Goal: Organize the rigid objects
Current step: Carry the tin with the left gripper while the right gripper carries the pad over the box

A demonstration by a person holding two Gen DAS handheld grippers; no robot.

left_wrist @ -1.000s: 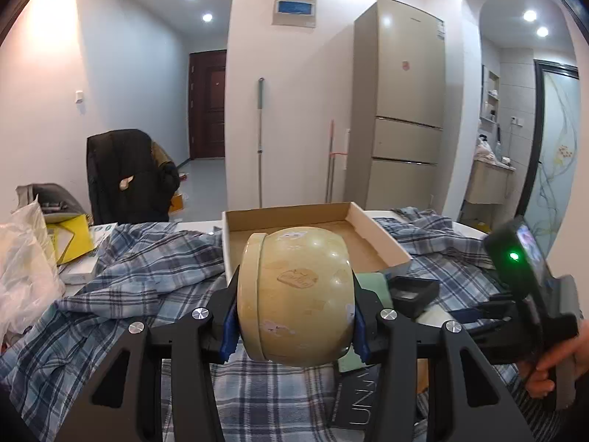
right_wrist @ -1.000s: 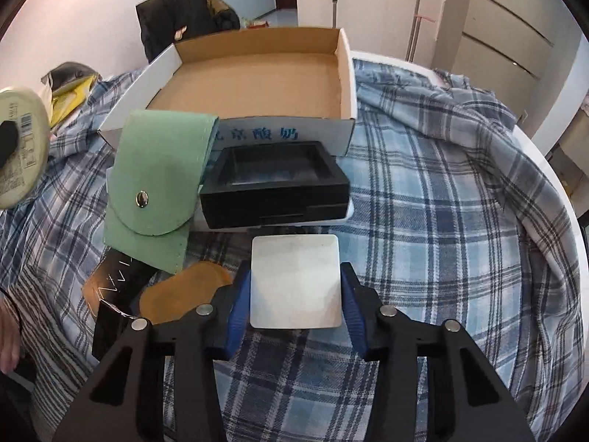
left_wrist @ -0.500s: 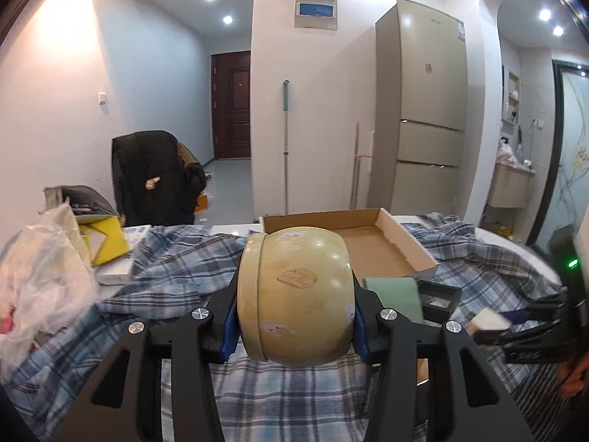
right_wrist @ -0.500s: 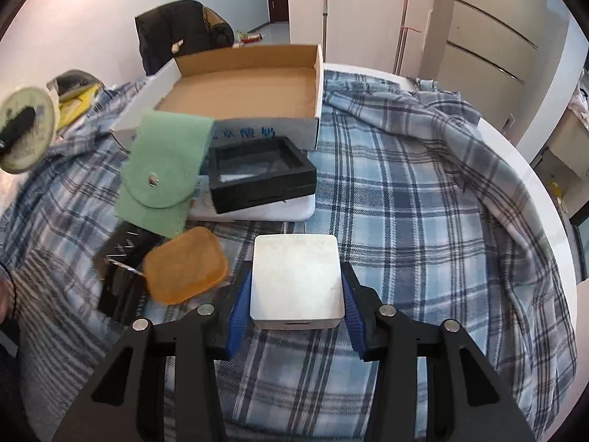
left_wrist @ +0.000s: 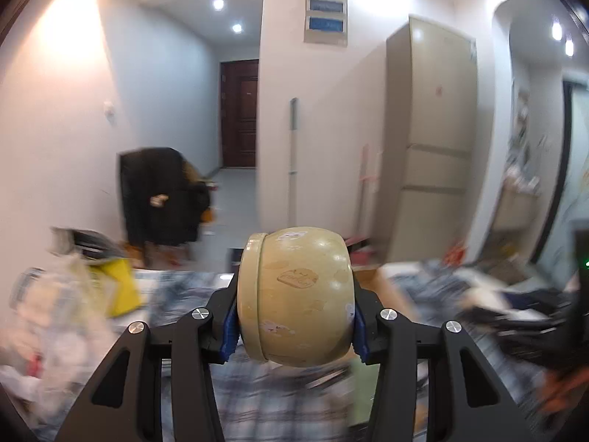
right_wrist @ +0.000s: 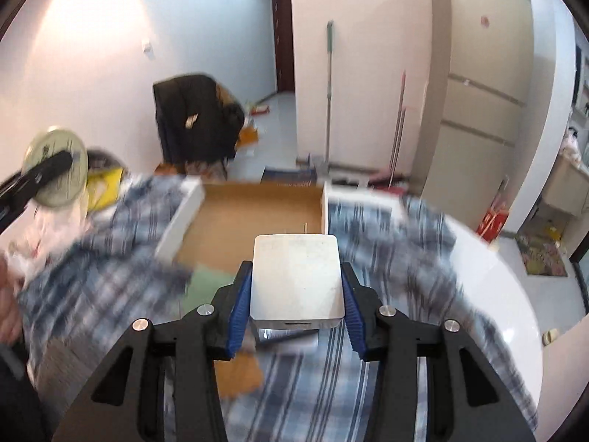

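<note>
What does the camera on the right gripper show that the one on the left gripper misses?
Only the right wrist view shows the white box clamped in the right gripper, the inside of the open cardboard tray and the tin's flat labelled end. Only the left wrist view shows the tin's rounded yellowish side and the left gripper squeezing it. Both share the round tin, the plaid cloth, the black-draped chair, the fridge and the dark door.

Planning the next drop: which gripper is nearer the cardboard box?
Right gripper, just before the cardboard box; left gripper is off to its left.
</note>
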